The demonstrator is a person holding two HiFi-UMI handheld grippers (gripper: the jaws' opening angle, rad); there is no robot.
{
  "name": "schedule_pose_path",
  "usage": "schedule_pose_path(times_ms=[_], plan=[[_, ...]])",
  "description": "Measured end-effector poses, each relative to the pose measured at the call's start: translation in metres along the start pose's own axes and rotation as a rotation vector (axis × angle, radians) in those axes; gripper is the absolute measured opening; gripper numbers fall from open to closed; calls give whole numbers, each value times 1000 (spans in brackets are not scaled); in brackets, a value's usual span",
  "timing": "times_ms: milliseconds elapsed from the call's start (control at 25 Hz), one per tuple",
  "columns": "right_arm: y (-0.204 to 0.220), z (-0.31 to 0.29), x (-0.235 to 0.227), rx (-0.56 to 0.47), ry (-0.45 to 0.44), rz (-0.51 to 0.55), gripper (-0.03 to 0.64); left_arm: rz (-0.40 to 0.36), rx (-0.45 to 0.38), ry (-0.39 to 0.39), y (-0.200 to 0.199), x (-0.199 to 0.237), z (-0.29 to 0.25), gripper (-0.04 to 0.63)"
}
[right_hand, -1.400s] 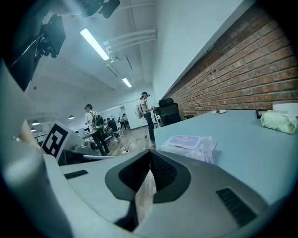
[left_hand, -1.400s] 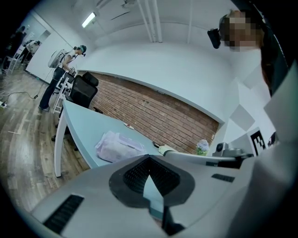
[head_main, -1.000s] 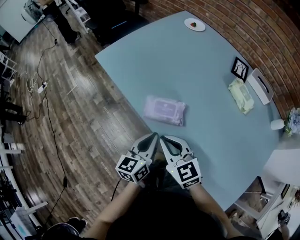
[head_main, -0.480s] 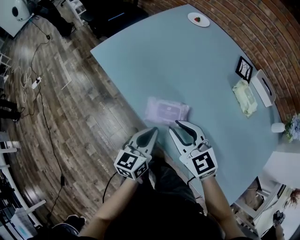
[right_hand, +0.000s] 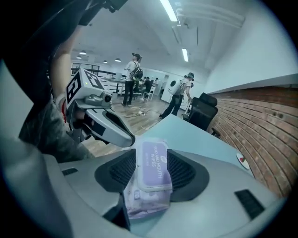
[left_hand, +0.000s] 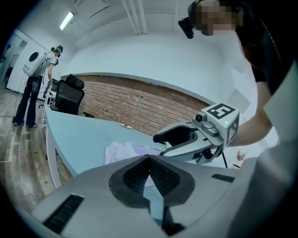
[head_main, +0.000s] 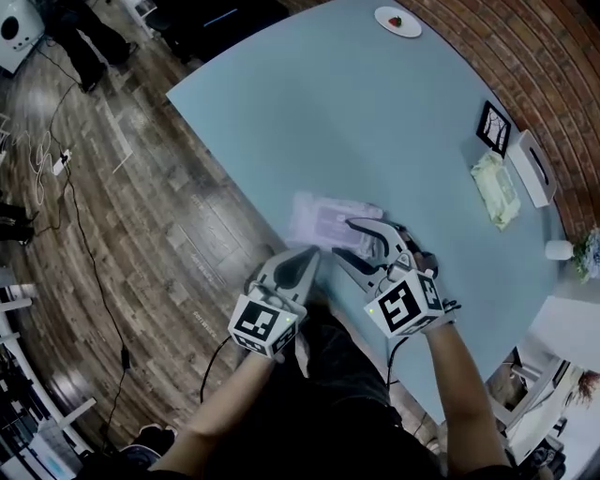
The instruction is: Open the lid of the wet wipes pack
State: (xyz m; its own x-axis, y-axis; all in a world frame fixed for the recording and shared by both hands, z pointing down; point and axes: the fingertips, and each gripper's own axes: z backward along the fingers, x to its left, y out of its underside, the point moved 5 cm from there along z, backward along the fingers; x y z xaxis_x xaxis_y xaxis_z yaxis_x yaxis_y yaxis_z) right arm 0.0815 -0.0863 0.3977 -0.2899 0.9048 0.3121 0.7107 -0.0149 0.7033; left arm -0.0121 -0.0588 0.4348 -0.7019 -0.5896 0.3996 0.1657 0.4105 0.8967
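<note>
— How is the right gripper [head_main: 344, 237] seen to stand?

— Its jaws are held moderately apart and have just been opening. The wet wipes pack [head_main: 317, 217] is framed between them in the right gripper view, with its purple lid [right_hand: 153, 163] lying flat and shut on top. No pad is seen pressing on the pack.

— And the left gripper [head_main: 307, 255]?

— Its jaws are brought together to a point, and nothing is caught between them. It is held just left of the right gripper, at the near edge of the surface [head_main: 375, 122], with its tip near the pack's near left corner.

— Where is the pack placed?

— It is laid flat on the pale blue surface, close to the near edge. In the head view its right end is covered by the right gripper.

— What is found farther out?

— A second, yellowish pack [head_main: 495, 190] is set well apart at the right side. A white box [head_main: 532, 169] is placed just beside it and a small framed picture [head_main: 494, 127] near both, all by the brick wall [head_main: 525, 66]. A small plate [head_main: 397, 21] is set at the far end of the surface. A wooden floor [head_main: 103, 216] is seen to the left, crossed by cables [head_main: 89, 253].
</note>
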Motion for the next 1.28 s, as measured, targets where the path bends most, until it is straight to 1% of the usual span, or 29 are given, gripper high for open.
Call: schedule_pose_path(times_ms=[160, 240, 320, 480, 560, 680, 760, 920, 1080, 1200, 1280], plan=[[4, -6, -6, 3, -39, -32, 211, 23, -8, -17, 2, 5, -4, 11], [4, -8, -9, 0, -56, -45, 232, 29, -10, -24, 2, 7, -5, 11], [3, -8, -11, -1, -74, -52, 239, 31, -15, -23, 2, 7, -5, 11], [-3, -12, -11, -12, -110, -43, 239, 40, -22, -24, 1, 7, -7, 11], [-2, -18, -11, 2, -118, -32, 239, 46, -25, -25, 2, 7, -7, 11], [-1, -22, -12, 11, -125, -22, 261, 56, -28, -28, 2, 8, -7, 11], [0, -23, -14, 5, -129, -26, 280, 61, -32, -30, 3, 8, -7, 11], [3, -26, -16, -19, -164, -40, 295, 75, -37, -33, 4, 8, -6, 11], [5, -28, -18, -47, -199, -68, 295, 78, -38, -35, 4, 9, -6, 11], [5, -26, -15, -85, -190, -16, 295, 83, -41, -38, 5, 9, -6, 11], [5, -25, -11, -102, -179, 27, 280, 89, -46, -39, 6, 9, -6, 11]])
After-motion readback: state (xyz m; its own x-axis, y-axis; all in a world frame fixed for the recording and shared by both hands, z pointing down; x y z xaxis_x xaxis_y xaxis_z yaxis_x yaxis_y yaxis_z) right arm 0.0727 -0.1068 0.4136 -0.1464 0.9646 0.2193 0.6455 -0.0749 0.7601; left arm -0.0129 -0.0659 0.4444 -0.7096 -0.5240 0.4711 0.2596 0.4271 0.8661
